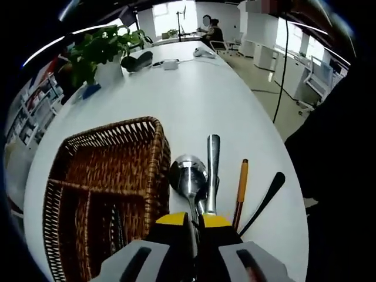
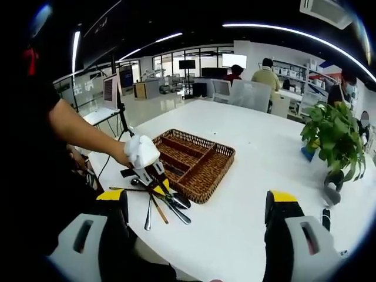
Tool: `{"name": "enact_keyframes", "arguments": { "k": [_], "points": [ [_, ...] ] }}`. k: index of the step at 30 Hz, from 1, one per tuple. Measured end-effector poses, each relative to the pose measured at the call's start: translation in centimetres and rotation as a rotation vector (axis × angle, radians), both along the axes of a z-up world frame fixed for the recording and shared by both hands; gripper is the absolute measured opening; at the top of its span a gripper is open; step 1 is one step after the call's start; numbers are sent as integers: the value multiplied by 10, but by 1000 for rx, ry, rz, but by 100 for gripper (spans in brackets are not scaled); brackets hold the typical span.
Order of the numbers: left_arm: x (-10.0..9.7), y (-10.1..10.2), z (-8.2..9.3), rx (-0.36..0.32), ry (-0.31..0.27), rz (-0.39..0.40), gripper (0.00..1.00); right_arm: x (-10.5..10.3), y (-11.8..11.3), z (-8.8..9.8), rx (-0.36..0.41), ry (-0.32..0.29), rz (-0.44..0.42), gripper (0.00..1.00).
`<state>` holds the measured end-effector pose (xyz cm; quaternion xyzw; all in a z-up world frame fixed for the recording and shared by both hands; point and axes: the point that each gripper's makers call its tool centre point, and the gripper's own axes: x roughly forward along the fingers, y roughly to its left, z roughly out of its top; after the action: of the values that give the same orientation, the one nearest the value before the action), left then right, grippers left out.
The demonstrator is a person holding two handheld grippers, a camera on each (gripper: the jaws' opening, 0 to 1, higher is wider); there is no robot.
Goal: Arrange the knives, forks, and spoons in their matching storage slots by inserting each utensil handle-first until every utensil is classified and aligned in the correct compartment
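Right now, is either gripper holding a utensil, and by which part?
The left gripper is shut on the spoon, gripping its handle just behind the bowl. The right gripper is open and holds nothing.

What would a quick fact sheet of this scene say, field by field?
Table: white
Basket: brown wicker, divided into slots, a dark utensil in one slot
Loose utensils: spoon, silver handle, orange-handled piece, black-handled piece, beside the basket
Left gripper: jaws shut on the spoon
Right gripper: open, above the table
Plant: potted, green
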<state>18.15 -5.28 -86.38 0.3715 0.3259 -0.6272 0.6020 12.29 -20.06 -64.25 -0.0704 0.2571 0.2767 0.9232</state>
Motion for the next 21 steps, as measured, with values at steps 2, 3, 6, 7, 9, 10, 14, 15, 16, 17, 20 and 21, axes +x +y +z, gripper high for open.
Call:
{"name": "enact_keyframes", "arguments": {
  "k": [2, 3, 6, 7, 9, 10, 14, 15, 16, 17, 20, 21],
  "points": [
    [1, -2, -2, -1, 19, 11, 5, -1, 0, 1, 0, -1, 0, 99],
    [1, -1, -2, 9, 22, 14, 5, -1, 0, 1, 1, -3, 0, 99],
    [1, -4, -2, 0, 36, 22, 5, -2, -1, 1, 0, 0, -3, 99],
    [2, -4, -2, 0, 34, 24, 6, -2, -1, 0, -1, 1, -2, 99],
    [1, -6, -2, 0, 24, 13, 5, -2, 1, 0, -1, 0, 0, 99],
    [0, -7, -2, -2, 27, 11, 3, -2, 2, 1, 3, -2, 0, 99],
    [1, -10, -2, -18, 55, 58, 2, -2, 3, 0, 3, 0, 1, 99],
    [2, -10, -1, -20, 44, 57, 2, -2, 4, 0, 3, 0, 1, 99],
    [3, -10, 0, -24, 30, 53, 2, -2, 4, 1, 3, 0, 1, 99],
    [5, -10, 0, -24, 21, 52, 2, -2, 4, 1, 3, -1, 2, 99],
    [7, -9, 2, -29, 23, 53, 1, -3, 4, 1, 4, -2, -1, 99],
    [6, -9, 4, -34, 27, 55, 1, -3, 3, 1, 4, -3, -3, 99]
  ]
}}
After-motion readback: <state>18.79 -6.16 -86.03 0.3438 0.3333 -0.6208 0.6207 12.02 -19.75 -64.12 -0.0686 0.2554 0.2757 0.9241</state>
